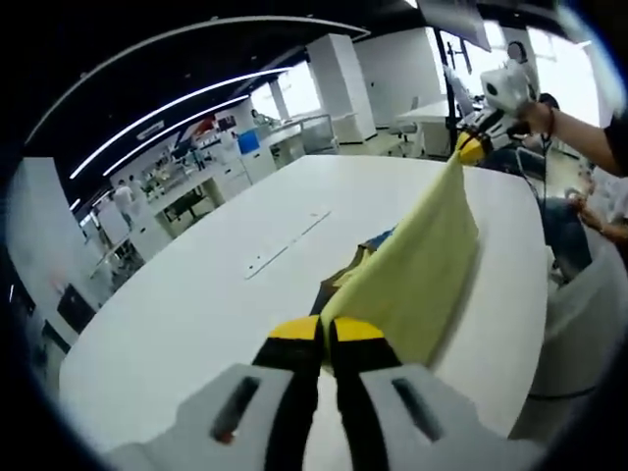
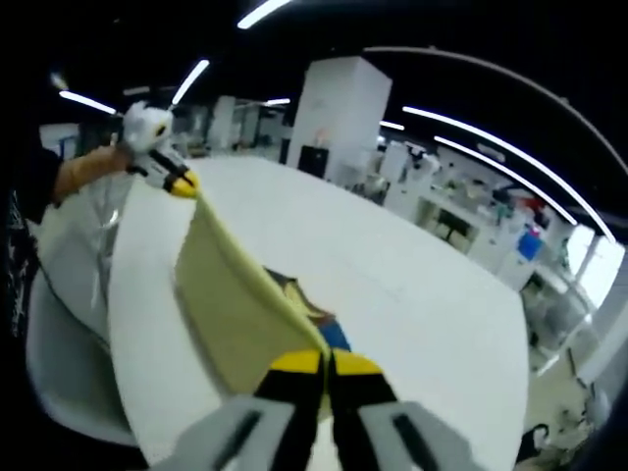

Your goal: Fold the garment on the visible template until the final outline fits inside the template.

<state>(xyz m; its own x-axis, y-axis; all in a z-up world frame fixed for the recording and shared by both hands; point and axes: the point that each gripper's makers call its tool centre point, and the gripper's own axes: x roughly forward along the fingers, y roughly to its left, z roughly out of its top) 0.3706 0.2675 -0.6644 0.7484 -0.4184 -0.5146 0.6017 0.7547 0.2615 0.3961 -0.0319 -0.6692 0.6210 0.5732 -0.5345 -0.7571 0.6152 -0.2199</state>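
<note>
1. Yellow-tipped and black-shanked, the left gripper [image 1: 325,330] has its jaws pressed tight together on one corner of the pale yellow garment [image 1: 417,270], pinching the cloth right at the tips.
2. From that pinch the fabric runs up and away in a taut, smooth sheet with a soft matte look, lifted off the white table [image 1: 196,294].
3. At the far end of the sheet in the left gripper view, the right gripper [image 1: 471,147] clamps the opposite corner, a person's hand [image 1: 535,116] wrapped around its white body.
4. Switch to the right gripper view: the right gripper [image 2: 325,363] shows the same yellow tips closed hard on the garment [image 2: 235,314], no gap between them.
5. Across the cloth, the left gripper [image 2: 183,183] bites the other corner, so the garment hangs stretched between the two.
6. Beneath the raised cloth, a flat patch of brown, dark and blue [image 2: 309,312] lies on the table [image 2: 392,285]; whether that is the template I cannot tell.
7. The tabletop is glossy, broad and rounded at the edge, with a thin seam [image 1: 287,240] running along its middle.
8. Beyond it, a white square pillar [image 2: 329,108] and long ceiling light strips [image 1: 196,93] frame an open-plan room.
</note>
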